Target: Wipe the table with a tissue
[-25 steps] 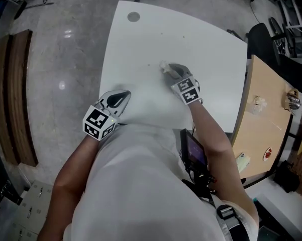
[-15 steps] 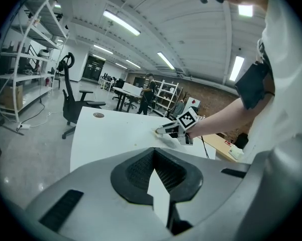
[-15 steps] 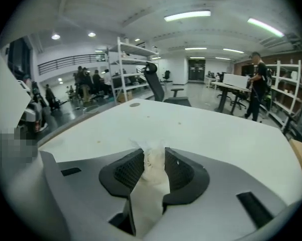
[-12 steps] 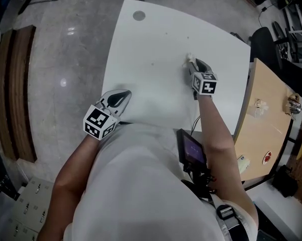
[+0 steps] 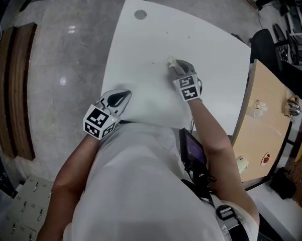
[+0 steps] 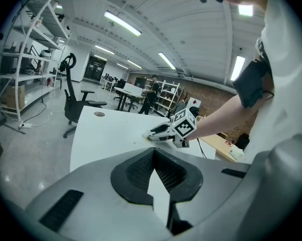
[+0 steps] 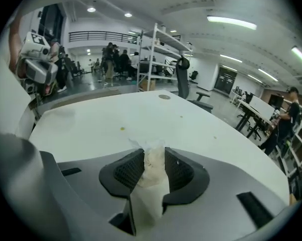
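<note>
My right gripper (image 5: 174,64) pinches the crumpled tissue (image 7: 152,167) between its jaws, pressed to the table (image 5: 135,39) near its middle. The left gripper (image 5: 121,97) waits at the near edge, jaws together and empty. I judge the wiping partly done: specks (image 7: 122,129) lie ahead.

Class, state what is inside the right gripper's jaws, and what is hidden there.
A crumpled white tissue, clamped between the right gripper's pads, its frayed tip poking out over the table. The table spot under the tissue is covered.
</note>
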